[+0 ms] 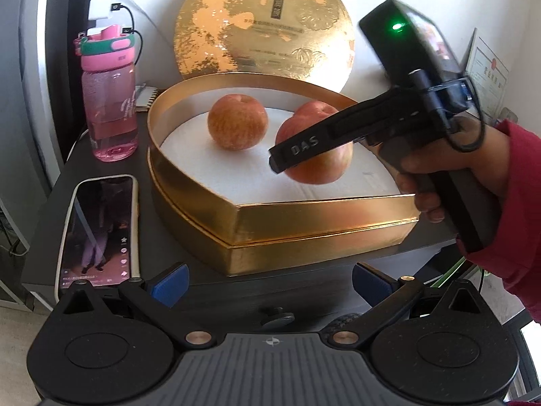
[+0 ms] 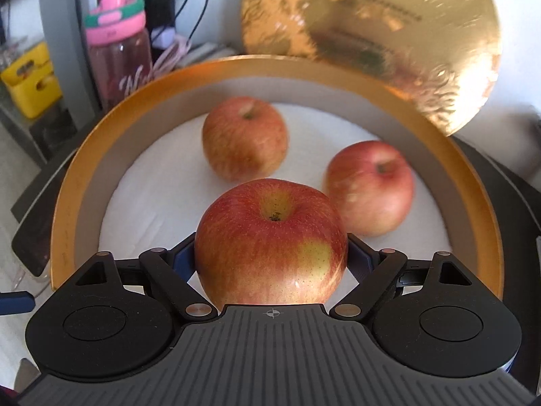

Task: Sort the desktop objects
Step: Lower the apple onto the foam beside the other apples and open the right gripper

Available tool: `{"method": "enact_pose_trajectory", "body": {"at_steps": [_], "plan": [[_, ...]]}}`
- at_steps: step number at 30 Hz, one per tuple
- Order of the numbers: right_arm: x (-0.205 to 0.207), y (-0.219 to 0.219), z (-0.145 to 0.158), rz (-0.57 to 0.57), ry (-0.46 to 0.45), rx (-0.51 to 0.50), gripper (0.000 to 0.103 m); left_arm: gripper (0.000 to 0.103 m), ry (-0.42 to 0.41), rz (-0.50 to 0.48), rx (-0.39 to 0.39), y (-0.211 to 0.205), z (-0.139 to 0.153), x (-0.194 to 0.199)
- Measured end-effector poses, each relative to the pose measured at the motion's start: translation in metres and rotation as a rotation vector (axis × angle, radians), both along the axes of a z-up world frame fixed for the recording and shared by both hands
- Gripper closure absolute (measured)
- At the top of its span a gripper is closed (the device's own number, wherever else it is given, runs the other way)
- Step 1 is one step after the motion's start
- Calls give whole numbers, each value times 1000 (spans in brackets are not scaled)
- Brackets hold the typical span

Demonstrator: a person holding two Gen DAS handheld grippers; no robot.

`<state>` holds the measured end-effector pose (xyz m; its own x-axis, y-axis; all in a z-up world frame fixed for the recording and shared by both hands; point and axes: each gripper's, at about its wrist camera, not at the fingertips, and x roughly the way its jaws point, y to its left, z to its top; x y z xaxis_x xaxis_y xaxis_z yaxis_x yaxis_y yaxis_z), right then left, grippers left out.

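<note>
Right gripper (image 2: 270, 253) clamps an apple (image 2: 270, 240) over the gold box (image 2: 81, 155), near its front rim. Left gripper (image 1: 268, 282) idle, jaws apart. Lower apple onto white liner, clear of the two apples already inside, then release.

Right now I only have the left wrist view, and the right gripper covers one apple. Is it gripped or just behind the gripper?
Observer: Gripped. The right gripper has its jaws shut on the sides of that apple.
Operator: Any apples besides it and the back-left apple?
Observer: Yes, a third apple lies in the box, right of the held one and farther back.
Operator: Which way is the held one turned?
Observer: Stem hollow up.
</note>
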<state>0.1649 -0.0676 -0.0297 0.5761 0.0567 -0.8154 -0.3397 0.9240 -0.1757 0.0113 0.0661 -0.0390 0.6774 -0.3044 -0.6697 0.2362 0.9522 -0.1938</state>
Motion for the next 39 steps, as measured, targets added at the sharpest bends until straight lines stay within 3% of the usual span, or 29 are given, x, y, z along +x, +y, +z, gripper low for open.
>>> {"method": "enact_pose_trajectory", "body": {"at_steps": [7,19,31,39], "plan": [[10,14,-13,9,29,-48,16,0,5,3,-7,6,-2,-1],[11,5,-15,24,61,-39,15,0,10,-1,-8,5,-4,-1],[2,-3,-12,24,33,-25,13,0,1,0,16,-4,0,-8],[-20,-19,12,-19,-57,73,10,0,-10,12,33,-11,4,-12]]}}
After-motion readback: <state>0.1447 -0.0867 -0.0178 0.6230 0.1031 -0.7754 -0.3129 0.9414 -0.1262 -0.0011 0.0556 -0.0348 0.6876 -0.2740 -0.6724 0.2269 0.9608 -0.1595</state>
